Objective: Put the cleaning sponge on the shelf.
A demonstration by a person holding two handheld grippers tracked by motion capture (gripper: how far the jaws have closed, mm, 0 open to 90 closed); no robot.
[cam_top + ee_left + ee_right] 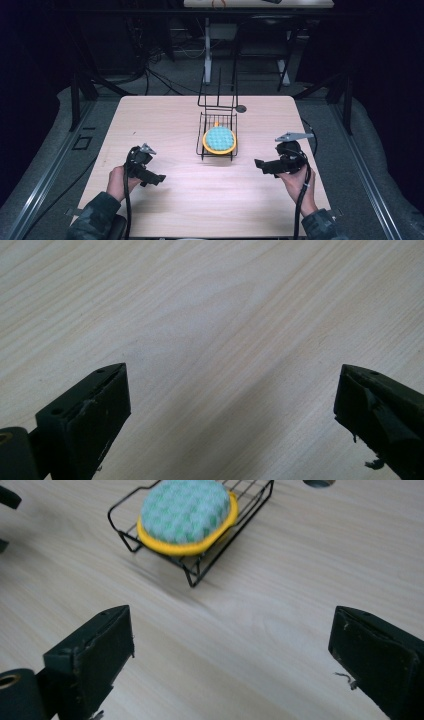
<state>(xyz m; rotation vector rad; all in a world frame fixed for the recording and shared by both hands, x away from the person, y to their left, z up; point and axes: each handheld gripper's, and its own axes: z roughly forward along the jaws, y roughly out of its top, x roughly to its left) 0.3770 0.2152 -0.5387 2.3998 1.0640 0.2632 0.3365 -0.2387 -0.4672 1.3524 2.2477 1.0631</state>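
A black wire rack [202, 145] stands at the middle of the wooden table [165, 115], with a tall wire back. In its low tray lies a round scrubber [219, 139], teal on top with a yellow rim. From the right gripper view the scrubber [186, 511] and the rack [197, 569] sit ahead and to the left. My right gripper [257, 164] is to the right of the rack, open, nothing between its jaws. My left gripper [161, 178] hovers at the table's left front, open over bare wood [225, 340].
A small dark round hole [241, 108] marks the table just behind the rack. Beyond the far edge stand table legs and cables on a grey floor [170, 80]. Metal rails [45, 170] run along both sides.
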